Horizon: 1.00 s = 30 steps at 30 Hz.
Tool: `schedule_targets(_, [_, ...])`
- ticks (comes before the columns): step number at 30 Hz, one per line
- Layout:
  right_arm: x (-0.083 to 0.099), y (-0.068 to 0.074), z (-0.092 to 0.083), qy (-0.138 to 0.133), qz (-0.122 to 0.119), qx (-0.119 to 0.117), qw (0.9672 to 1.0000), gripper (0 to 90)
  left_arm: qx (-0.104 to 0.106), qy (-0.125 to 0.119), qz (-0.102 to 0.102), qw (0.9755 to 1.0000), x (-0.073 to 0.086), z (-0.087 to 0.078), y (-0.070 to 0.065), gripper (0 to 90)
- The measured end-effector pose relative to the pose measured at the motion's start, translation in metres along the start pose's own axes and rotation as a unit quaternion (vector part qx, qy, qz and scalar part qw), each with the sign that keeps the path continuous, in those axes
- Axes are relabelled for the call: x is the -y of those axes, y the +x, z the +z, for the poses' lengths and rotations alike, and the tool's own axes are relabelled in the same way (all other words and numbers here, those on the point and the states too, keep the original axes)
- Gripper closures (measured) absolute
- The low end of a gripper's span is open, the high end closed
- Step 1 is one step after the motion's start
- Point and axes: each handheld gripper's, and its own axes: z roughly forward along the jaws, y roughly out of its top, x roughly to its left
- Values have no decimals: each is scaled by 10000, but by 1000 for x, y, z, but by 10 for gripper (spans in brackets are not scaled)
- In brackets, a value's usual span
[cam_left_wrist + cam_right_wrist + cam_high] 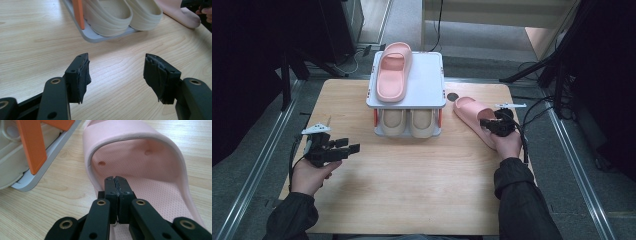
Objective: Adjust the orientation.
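Right tongs [117, 180] pinched shut inside the loose pink slipper [150, 170], likely hooking its strap for the rack [432, 80]; left tongs [120, 75] wide open, empty.

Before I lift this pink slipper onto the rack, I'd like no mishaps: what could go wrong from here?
1. The right tool is shut above the footbed of the pink slipper on the table, apparently gripping nothing, so the slipper may stay put or slide.
2. That slipper lies close to the rack; swinging it up could knock the rack's edge.
3. The other pink slipper overhangs the top shelf's far edge and could be pushed off.
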Motion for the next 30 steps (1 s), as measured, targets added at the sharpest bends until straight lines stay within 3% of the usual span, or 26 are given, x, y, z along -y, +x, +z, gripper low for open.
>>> schedule_targets(11, [-3,16,10,120,-73,-146,9998,894,8,30,-24,10000,1,0,1,374])
schedule_targets(19, [-4,33,19,242,-358,-225,9988,882,54,22,-89,9999,1,-1,5,374])
schedule_targets(30, [-5,31,1,-51,-329,-265,9991,839,149,91,-116,9998,-3,9,8,372])
